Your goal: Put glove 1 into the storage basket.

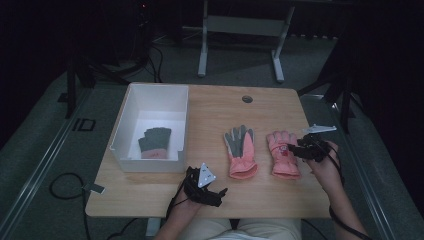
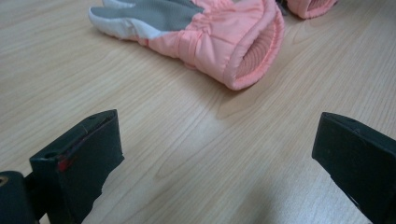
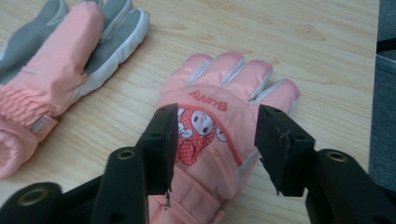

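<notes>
Where dim room meets pale wooden table: left gripper spread empty, right gripper released above pink glove.

A pink glove lies flat on the counter, back up, with a cartoon patch and red lettering, fingers pointing away. Just beside it lies its mate, grey palm up, cuff open toward the near edge.
</notes>
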`<control>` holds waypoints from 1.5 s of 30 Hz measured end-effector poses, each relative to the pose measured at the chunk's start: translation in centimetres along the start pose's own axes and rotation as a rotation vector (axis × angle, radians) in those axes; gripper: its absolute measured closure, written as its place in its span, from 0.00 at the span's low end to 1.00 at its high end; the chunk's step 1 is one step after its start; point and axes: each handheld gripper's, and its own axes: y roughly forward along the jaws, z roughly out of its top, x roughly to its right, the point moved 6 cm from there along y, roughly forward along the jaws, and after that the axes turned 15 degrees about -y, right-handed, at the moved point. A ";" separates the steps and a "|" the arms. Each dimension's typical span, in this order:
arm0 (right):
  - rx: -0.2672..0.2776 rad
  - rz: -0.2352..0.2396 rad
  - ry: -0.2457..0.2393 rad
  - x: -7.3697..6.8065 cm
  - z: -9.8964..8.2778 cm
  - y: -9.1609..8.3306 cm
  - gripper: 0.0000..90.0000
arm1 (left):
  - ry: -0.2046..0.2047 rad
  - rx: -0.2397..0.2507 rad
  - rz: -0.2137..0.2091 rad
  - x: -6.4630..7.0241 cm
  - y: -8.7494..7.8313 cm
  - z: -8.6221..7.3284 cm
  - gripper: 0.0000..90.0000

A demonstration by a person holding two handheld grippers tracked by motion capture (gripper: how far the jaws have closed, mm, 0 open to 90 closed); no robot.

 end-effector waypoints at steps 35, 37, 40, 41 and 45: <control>-0.031 -0.066 0.127 -1.5 -2.5 5.1 0.94 | 0.013 -0.015 -0.005 0.2 0.3 -0.1 0.01; -0.016 -0.067 0.149 -1.3 -2.1 4.4 0.95 | 0.013 -0.014 -0.002 0.1 0.3 -0.1 0.01; 0.005 -0.065 0.152 -1.2 -1.4 3.6 0.95 | 0.015 -0.022 -0.002 0.1 0.4 -0.2 0.01; 0.014 -0.066 0.143 -1.3 -1.0 3.2 0.95 | 0.015 -0.022 -0.002 0.1 0.4 -0.1 0.01; 0.055 -0.046 0.106 -1.6 1.3 1.3 0.95 | 0.017 -0.018 0.001 0.1 0.3 -0.1 0.01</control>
